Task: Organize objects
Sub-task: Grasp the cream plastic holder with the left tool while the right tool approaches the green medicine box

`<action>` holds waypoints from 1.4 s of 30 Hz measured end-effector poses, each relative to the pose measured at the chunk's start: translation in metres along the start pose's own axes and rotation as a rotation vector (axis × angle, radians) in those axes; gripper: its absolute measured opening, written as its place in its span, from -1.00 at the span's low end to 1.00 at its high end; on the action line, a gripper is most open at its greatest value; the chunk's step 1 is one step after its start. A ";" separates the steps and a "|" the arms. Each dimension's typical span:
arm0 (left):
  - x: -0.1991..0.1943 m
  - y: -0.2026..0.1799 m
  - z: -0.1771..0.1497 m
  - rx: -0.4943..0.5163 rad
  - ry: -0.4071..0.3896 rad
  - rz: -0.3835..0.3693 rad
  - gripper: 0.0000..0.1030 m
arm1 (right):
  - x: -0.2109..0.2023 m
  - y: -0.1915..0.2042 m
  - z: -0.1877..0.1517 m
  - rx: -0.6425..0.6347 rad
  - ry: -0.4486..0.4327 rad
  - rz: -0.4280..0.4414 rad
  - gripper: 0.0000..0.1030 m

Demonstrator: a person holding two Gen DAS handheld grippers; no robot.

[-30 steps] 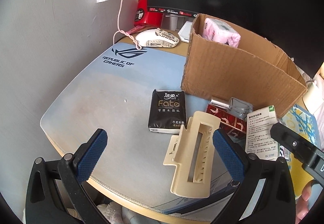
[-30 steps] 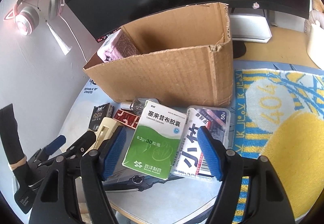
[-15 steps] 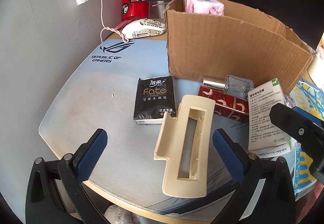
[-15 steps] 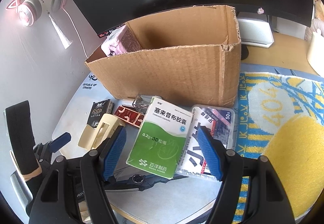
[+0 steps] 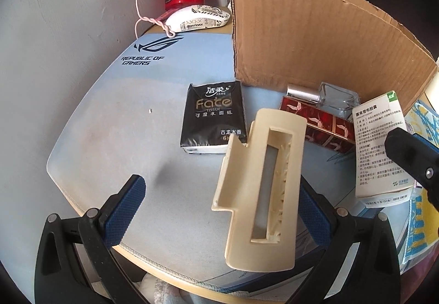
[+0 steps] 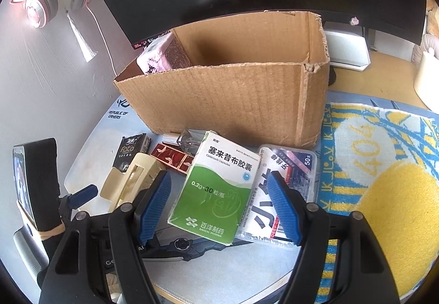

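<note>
Left tool (image 5: 219, 210): fingers wide apart, straddling the cream hair clip (image 5: 260, 191) near on the worktop (image 5: 115, 139); grip likely next
Right tool (image 6: 218, 208): fingers apart around the green medicine box (image 6: 216, 188); unclamped
Next: close, lift
Far: cardboard box (image 6: 233, 100), probable destination

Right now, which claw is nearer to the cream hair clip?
Left. The left claw is open around the cream hair clip; the right claw straddles the green medicine box beside it.
</note>
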State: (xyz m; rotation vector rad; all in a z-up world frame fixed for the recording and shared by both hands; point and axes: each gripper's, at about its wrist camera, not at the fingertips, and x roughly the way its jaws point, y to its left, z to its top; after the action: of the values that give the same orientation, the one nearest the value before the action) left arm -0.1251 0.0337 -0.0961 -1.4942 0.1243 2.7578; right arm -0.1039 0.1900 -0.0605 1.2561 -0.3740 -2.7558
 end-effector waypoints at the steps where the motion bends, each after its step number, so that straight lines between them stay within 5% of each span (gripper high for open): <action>1: 0.000 0.001 0.000 -0.002 -0.001 -0.003 1.00 | 0.000 0.001 -0.001 -0.003 -0.001 -0.004 0.50; 12: 0.005 0.010 -0.002 -0.054 0.001 -0.057 0.94 | 0.002 0.015 -0.005 -0.093 -0.006 -0.062 0.50; 17: -0.002 -0.003 -0.001 -0.003 -0.043 -0.080 0.32 | 0.003 0.018 -0.004 -0.080 -0.010 -0.068 0.50; 25: -0.004 -0.009 0.000 0.012 -0.070 -0.106 -0.03 | 0.002 0.017 -0.003 -0.030 -0.014 -0.027 0.50; 31: -0.003 -0.010 0.001 0.012 -0.080 -0.097 -0.05 | 0.002 0.019 -0.003 -0.001 -0.008 0.012 0.50; 42: -0.003 -0.006 0.000 0.007 -0.082 -0.085 -0.05 | 0.020 0.035 -0.008 -0.043 0.043 -0.053 0.50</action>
State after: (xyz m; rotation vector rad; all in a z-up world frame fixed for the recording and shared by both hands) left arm -0.1228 0.0395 -0.0940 -1.3494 0.0680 2.7428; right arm -0.1117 0.1508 -0.0706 1.3315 -0.2795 -2.7595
